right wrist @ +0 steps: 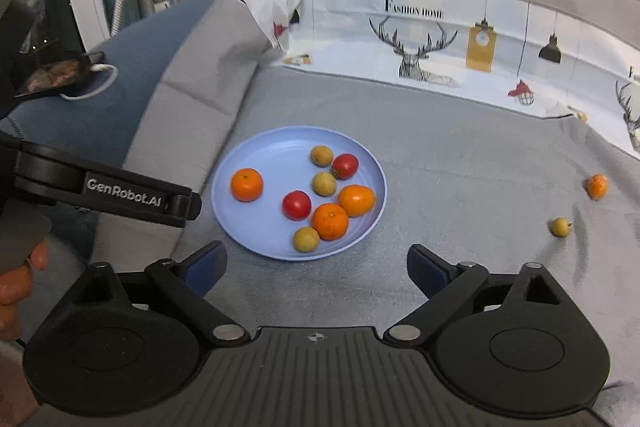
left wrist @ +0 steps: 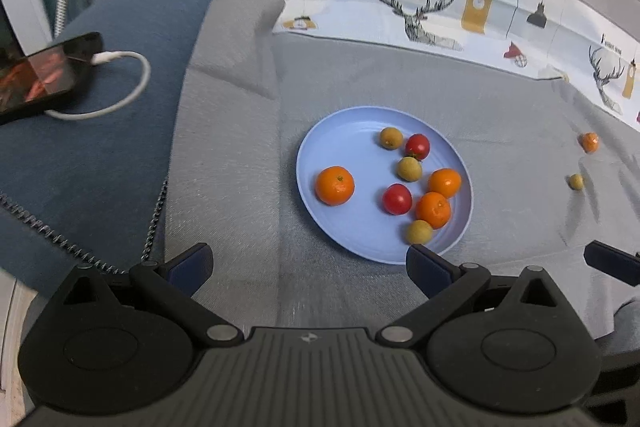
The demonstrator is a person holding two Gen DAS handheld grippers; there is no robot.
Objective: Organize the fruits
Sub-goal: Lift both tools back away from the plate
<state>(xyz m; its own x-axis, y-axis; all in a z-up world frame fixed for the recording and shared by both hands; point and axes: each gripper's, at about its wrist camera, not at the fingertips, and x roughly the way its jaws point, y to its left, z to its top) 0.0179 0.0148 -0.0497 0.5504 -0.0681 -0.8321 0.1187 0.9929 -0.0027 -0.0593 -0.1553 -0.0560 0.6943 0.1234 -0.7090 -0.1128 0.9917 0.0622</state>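
Two fruits lie off the blue plate point(right wrist: 236, 163), well to its right on the grey cloth point(right wrist: 460, 187): a small orange point(right wrist: 597, 185) and, nearer, a yellow-green fruit point(right wrist: 561, 226); eight others already sit on the plate. Both round strays could roll away if nudged off-centre, the soft wrinkled cloth giving poor footing. Right gripper point(right wrist: 317, 265) and left gripper point(left wrist: 308, 265) hold fingers wide apart, empty; both strays sit ahead, right of the fingers.

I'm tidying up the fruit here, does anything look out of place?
Yes. Two fruits lie loose on the grey cloth, off to the right of the blue plate: a small orange and a yellow-green fruit. The rest sit on the plate.
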